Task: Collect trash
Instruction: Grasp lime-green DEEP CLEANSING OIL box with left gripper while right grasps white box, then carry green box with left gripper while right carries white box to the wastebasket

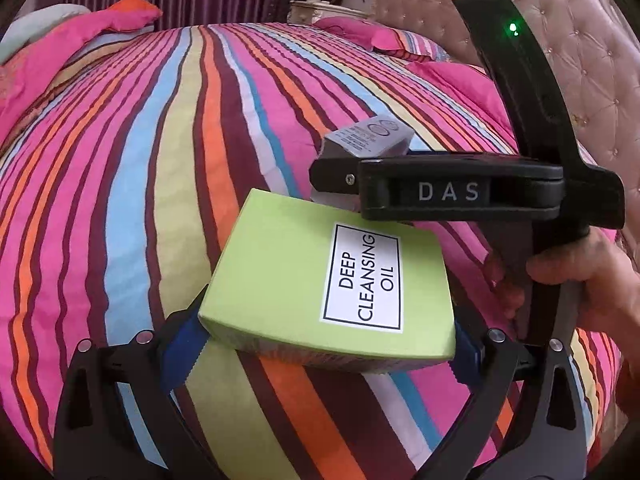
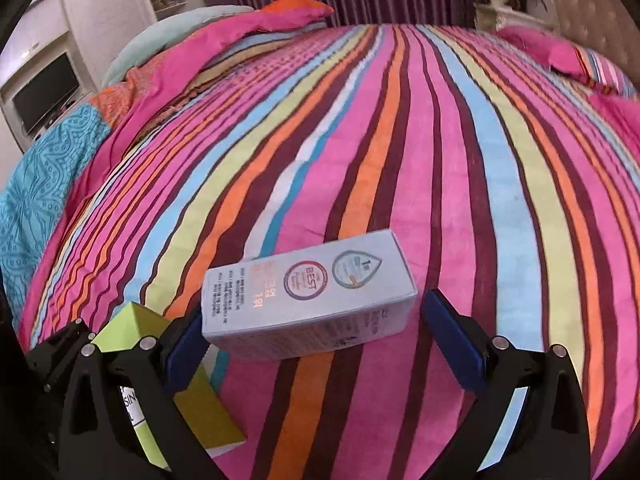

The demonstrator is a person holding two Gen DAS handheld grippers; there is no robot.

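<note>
Pale-blue carton: we found it crosswise between the right gripper's wide jaws; left gripper clamped the green Deep Cleansing Oil box.

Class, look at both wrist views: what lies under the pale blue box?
Under the pale blue box only the striped bedspread shows. The spot directly beneath the box is covered, so whether it rests there or is lifted cannot be told. The green box sits beside it.

Two boxes side by side on bed
</note>
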